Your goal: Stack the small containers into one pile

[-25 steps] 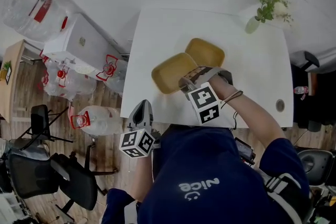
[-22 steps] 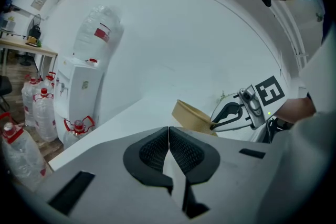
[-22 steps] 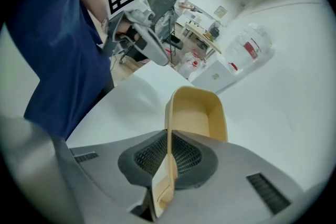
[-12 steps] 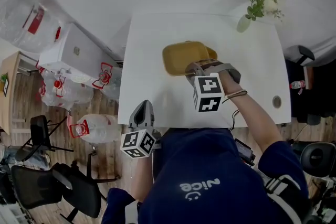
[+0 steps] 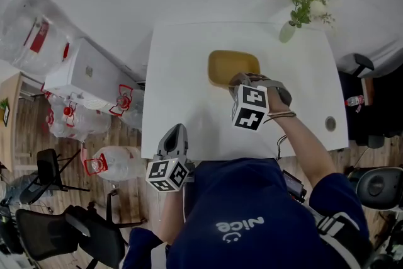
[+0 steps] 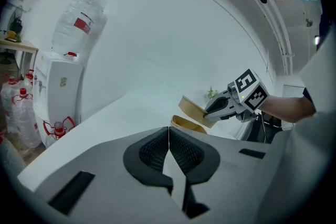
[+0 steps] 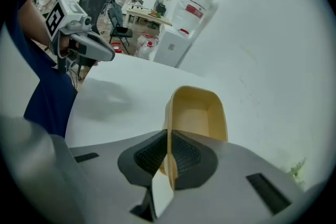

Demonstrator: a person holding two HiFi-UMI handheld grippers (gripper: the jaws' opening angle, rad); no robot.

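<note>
**On the white table: one tub held over the other**

Just past the middle of the white table [image 5: 182, 66], toward 12 o'clock in the head view, the right gripper [image 5: 238, 80] pinches the rim of a yellow tub [image 5: 233, 66]. Its jaws are drawn nearly together, with only the thin wall between the pads, and the gripper points steeply down. In the left gripper view this tub hangs tilted, clear of the tabletop, over a second yellow tub [image 6: 184, 124] that sits on the table. Whether the two touch cannot be told.

The left gripper [image 5: 178, 130] is at the table's near edge, around 7 o'clock, well apart from both tubs. Its jaws are pressed together with nothing between them.

A small vase of flowers [image 5: 288, 31] stands near the far right corner, around 1 o'clock. Off the table, around 9 o'clock, are a white water dispenser [image 5: 85, 72] and clear water jugs [image 5: 31, 22].
</note>
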